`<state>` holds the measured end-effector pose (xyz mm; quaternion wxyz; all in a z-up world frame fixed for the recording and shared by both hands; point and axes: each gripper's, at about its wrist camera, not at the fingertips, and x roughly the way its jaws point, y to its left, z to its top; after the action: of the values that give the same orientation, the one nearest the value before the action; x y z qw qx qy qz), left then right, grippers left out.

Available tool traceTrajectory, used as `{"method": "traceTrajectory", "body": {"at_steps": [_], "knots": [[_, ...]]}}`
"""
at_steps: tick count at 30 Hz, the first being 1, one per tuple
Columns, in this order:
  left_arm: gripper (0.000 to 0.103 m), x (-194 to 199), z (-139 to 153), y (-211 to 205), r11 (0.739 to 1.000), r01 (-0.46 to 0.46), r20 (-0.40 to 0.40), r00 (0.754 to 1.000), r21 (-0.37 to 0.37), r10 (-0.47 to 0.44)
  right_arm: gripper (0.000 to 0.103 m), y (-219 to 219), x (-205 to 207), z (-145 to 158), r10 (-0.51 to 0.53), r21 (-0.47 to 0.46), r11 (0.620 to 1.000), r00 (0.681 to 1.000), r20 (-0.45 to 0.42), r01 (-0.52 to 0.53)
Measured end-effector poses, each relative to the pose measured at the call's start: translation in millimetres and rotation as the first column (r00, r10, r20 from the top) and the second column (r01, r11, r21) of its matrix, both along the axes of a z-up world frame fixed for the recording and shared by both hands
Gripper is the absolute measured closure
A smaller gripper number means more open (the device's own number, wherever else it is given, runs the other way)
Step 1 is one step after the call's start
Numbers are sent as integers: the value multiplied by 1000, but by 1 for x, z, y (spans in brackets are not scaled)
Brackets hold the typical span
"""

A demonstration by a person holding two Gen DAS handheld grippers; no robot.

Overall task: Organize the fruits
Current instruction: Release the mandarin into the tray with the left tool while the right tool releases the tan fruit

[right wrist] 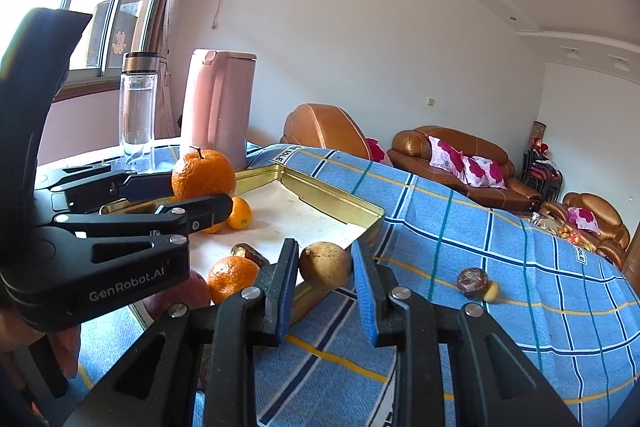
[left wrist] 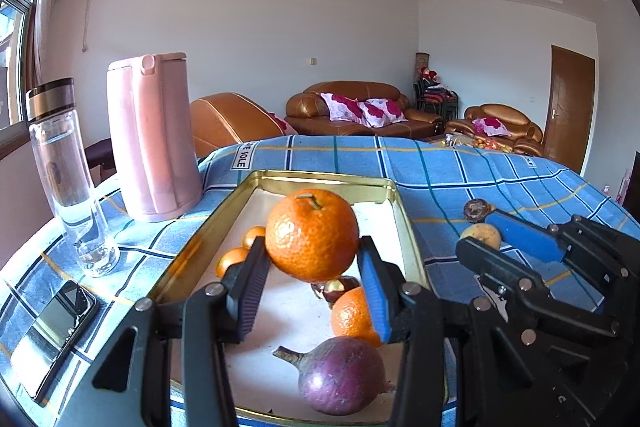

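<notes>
A large orange [left wrist: 312, 235] sits clamped in the jaws of the left gripper [left wrist: 314, 261], held above the gold tray [left wrist: 328, 181]. In the tray lie a smaller orange [left wrist: 352, 315], a purple fruit [left wrist: 342, 375] and two small orange fruits [left wrist: 236, 259]. Just beside the tray's right edge, the right gripper [right wrist: 325, 277] has its jaws closed around a brown fruit [right wrist: 325, 265] over the blue checked cloth [right wrist: 500, 267] on the desk. A dark round fruit [right wrist: 472, 281] lies further right on the cloth

My left gripper [right wrist: 202, 201] carries the brand "GenRobot.AI" in white; the blue checked tablecloth's [right wrist: 500, 267] white edge label is only partly legible
</notes>
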<state>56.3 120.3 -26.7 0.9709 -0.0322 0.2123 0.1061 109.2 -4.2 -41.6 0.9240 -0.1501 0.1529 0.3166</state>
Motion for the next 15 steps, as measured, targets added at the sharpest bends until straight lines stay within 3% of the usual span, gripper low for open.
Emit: {"method": "traceTrajectory", "body": {"at_steps": [15], "knots": [[56,0,-5,28,997,-72,-39,997,-7,71,74,28,1,4,60,-1,998,998,-12,-60]]}}
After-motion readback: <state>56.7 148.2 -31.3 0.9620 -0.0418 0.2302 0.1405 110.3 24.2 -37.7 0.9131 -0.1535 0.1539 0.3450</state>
